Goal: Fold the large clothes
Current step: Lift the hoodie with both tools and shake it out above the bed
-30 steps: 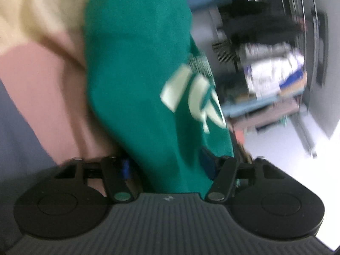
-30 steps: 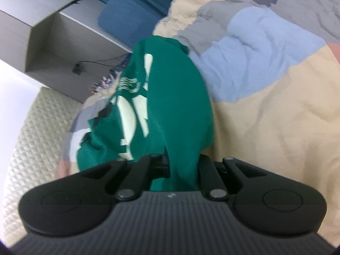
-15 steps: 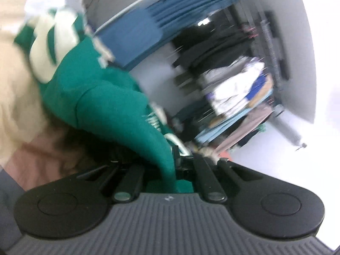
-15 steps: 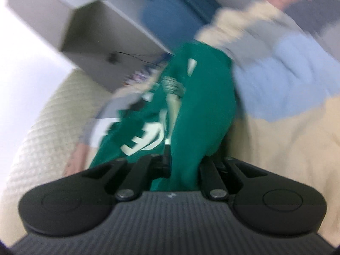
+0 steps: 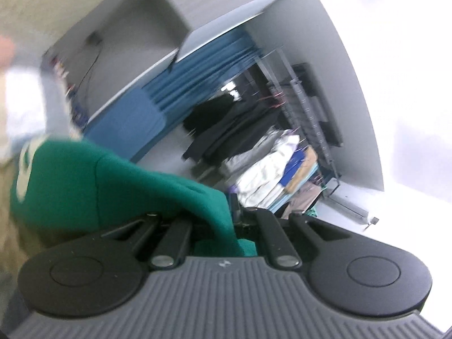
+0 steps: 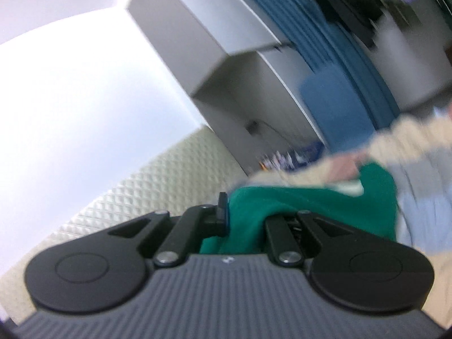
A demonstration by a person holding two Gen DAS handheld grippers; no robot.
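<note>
A green sweatshirt [image 5: 118,186] with pale lettering hangs from both grippers, lifted above the patchwork bedcover. In the left wrist view my left gripper [image 5: 227,212] is shut on a fold of the green cloth, which drapes away to the left and hides most of the fingers. In the right wrist view my right gripper [image 6: 245,212] is shut on another edge of the same sweatshirt [image 6: 325,203], which trails off to the right over the bedcover [image 6: 418,197]. Both views are blurred by motion.
A grey cabinet [image 5: 158,36] and blue curtain [image 5: 197,76] stand behind the bed. A clothes rack [image 5: 271,152] with hanging dark and pale garments fills the right of the left wrist view. A quilted cream headboard [image 6: 158,178] lies at the left of the right wrist view.
Both grippers rose and tilted up from the bed to the room, lifting the green sweatshirt. The left gripper's jaws went from open around the cloth to shut on it.
</note>
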